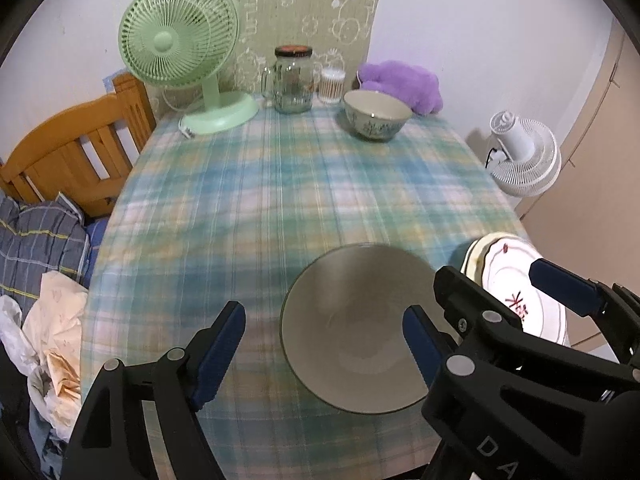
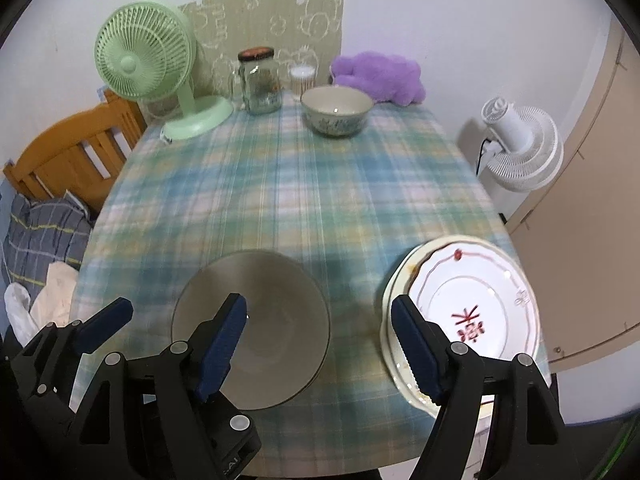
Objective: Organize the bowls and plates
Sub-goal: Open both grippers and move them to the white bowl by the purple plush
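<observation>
1. Left claw (image 1: 324, 344) gapes wide, empty, above the grey bowl (image 1: 356, 328) on the surface (image 1: 260, 200).
2. Right claw (image 2: 320, 340) likewise wide; plate stack (image 2: 472, 312) sits right.
3. Judged between steps: next, fetch the patterned bowl (image 2: 337, 111), far side.

Tablecloth (image 1: 256, 200) smears with blur; the right gripper (image 1: 486, 292) covers part of the plate stack (image 1: 516, 276), whose count stays unclear.

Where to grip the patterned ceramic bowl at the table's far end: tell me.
Grip the patterned ceramic bowl by its rim, one finger inside and one outside, coming from above on the near side. It stands upright with its mouth open, and the near rim is free; the purple plush toy crowds the far side.
</observation>
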Motion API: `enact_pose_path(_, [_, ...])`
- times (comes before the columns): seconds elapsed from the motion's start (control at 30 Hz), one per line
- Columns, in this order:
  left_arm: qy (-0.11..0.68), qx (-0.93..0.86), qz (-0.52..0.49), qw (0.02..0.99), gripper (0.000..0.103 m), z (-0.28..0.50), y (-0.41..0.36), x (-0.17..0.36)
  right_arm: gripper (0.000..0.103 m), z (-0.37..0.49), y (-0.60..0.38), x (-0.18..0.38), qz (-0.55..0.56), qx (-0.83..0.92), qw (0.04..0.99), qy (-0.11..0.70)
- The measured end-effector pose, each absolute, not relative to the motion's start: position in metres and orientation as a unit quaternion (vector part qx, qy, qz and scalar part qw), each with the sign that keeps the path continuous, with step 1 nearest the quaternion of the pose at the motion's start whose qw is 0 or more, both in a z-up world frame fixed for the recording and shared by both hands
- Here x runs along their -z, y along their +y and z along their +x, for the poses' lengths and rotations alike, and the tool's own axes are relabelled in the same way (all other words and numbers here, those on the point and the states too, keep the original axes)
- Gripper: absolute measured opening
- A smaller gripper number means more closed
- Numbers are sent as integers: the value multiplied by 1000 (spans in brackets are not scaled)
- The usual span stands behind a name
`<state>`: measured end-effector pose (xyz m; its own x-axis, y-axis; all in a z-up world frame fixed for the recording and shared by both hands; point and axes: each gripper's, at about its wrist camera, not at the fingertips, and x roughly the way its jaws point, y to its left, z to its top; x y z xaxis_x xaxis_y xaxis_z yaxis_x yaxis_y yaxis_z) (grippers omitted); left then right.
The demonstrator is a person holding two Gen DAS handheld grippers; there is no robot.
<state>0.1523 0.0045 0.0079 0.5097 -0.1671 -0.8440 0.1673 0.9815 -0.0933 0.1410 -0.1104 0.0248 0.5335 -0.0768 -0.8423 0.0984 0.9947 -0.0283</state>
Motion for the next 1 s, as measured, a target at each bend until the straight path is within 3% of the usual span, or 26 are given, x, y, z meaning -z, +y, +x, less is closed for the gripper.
enact_pose_path(0.43, [470,55,4,881,93,182,-29,-27,78,171,-142,-45,18,11,886,462])
enact_pose_path(1.0, [465,-2,-10,885,93,259,-99,-42,78,261,-209,-60,-6,-48,888,458])
